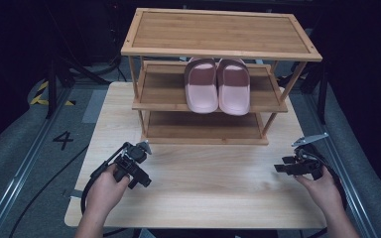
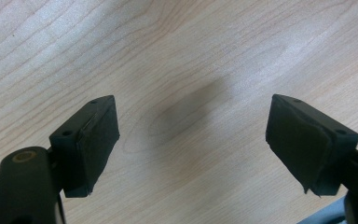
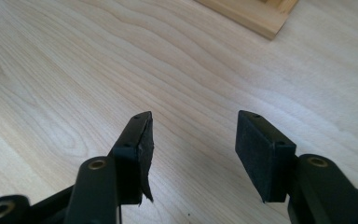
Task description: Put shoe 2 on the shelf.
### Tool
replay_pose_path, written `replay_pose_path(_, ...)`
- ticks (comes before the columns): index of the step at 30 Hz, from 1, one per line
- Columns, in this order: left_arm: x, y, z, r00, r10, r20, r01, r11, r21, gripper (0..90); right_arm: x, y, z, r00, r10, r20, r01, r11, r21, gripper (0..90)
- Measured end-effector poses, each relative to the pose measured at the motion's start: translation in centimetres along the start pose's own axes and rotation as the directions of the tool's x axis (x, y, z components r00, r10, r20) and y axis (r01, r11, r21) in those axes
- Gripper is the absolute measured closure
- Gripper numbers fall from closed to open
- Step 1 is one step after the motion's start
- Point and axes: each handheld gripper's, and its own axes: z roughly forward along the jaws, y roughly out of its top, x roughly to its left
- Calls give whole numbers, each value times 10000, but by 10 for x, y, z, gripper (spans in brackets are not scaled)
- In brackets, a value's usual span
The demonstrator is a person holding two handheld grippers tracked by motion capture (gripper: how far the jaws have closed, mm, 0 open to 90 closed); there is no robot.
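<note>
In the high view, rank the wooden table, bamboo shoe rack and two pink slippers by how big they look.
1. Light wooden table
2. Three-tier bamboo shoe rack
3. Left pink slipper and right pink slipper: they look alike.

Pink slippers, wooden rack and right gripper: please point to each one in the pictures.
pink slippers (image 1: 218,85): high view, on the inner edge of the left slipper's strap.
wooden rack (image 1: 218,30): high view, on the middle of its top shelf.
right gripper (image 1: 281,164): high view, midway between its open fingers.
</note>
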Motion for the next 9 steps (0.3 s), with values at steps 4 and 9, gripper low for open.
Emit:
replay_pose_path(4,0,1,2,10000,-65,4,65,10000,-30,178,-2,-8,11,9999,-110,-62,111,9999,52,433)
replay_pose_path(9,0,1,3,10000,-71,43,71,10000,-13,178,-3,-13,13,9998,-173,-124,173,9998,-65,410)
